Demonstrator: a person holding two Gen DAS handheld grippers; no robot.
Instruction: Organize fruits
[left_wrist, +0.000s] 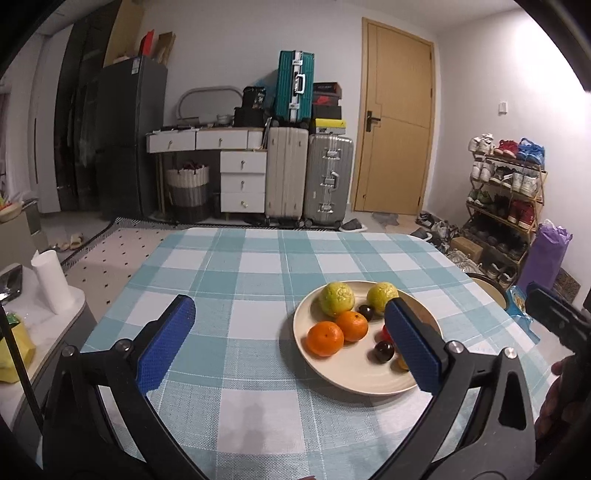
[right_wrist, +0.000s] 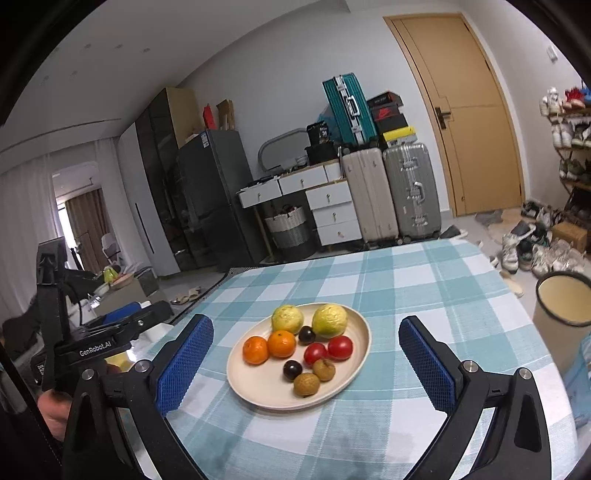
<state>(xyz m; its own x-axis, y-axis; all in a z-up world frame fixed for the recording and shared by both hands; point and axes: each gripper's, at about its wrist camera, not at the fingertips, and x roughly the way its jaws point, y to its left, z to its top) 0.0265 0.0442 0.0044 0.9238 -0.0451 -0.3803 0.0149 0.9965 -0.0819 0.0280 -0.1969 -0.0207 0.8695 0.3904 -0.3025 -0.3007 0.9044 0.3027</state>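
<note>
A cream plate (right_wrist: 258, 386) sits on the checked tablecloth (right_wrist: 424, 295). On it lie two yellow-green guavas (right_wrist: 287, 319), two oranges (right_wrist: 281, 343), two red tomatoes (right_wrist: 340, 347), two dark plums (right_wrist: 292, 370) and two brown lychees (right_wrist: 306, 384). My right gripper (right_wrist: 306, 322) is open and empty, with the plate framed between its blue pads (right_wrist: 184, 365) just beyond the tips. My left gripper (left_wrist: 288, 306) is also open and empty. It is left of the plate (left_wrist: 354, 373), and its right finger (left_wrist: 413, 347) hides the tomatoes. Oranges (left_wrist: 325, 338) and guavas (left_wrist: 337, 298) show clearly.
A cream bin (right_wrist: 561, 302) stands off the table's right side. A low white cart with a paper roll (left_wrist: 48, 280) stands at the table's left. Suitcases (left_wrist: 328, 177), drawers and a shoe rack (left_wrist: 506, 192) line the far wall. The other gripper (right_wrist: 107, 332) shows at the left edge.
</note>
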